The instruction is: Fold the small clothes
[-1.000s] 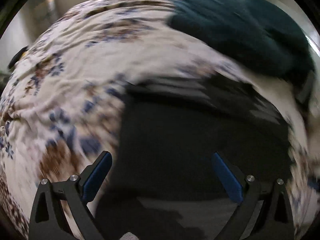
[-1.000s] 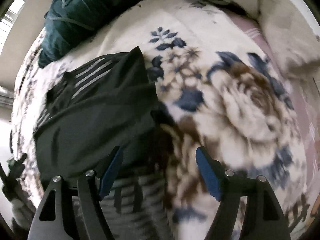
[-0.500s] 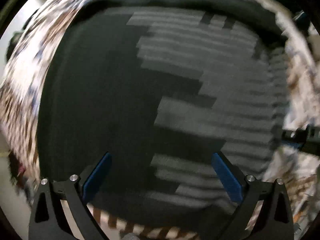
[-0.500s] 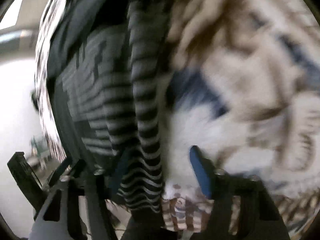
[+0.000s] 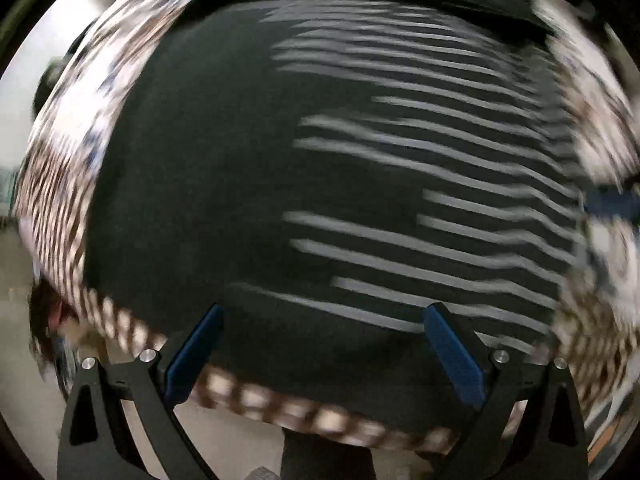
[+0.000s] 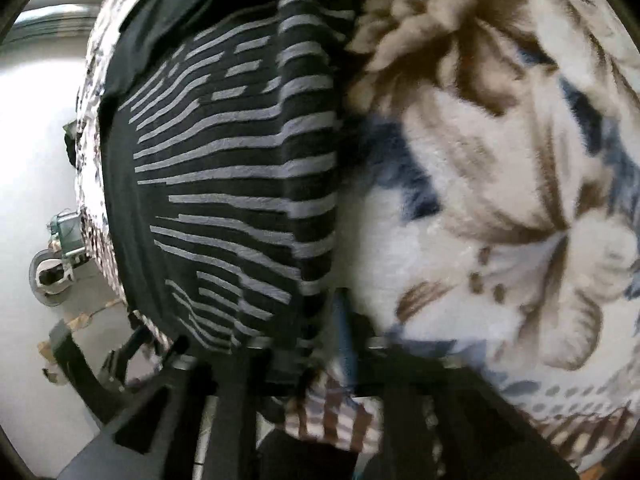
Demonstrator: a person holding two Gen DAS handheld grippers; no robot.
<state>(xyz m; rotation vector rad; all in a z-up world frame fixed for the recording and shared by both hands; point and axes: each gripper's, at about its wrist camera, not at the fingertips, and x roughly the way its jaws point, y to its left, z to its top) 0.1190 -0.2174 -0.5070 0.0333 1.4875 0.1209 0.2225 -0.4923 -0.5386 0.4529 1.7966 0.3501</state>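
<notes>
From the left wrist view, the left gripper (image 5: 320,344) now points down over the near part of the black striped shirt (image 5: 320,184), which lies spread on the flowered blanket (image 5: 76,184) of the bed. A second ago this view showed mostly blanket and a dark green garment farther off; now the shirt fills it. The jaws stand wide open, with nothing pressed between the blue pads (image 5: 192,356). The picture is smeared, so fine folds cannot be read.

In the right wrist view, the right gripper (image 6: 312,344) has dropped to the shirt's (image 6: 232,184) striped edge, where it meets the blanket (image 6: 500,200). Its jaws closed and have just been opening again; the edge lies between them, but blur hides whether they press on it.

I judge both hands are lining up on the near hem for a fold.
</notes>
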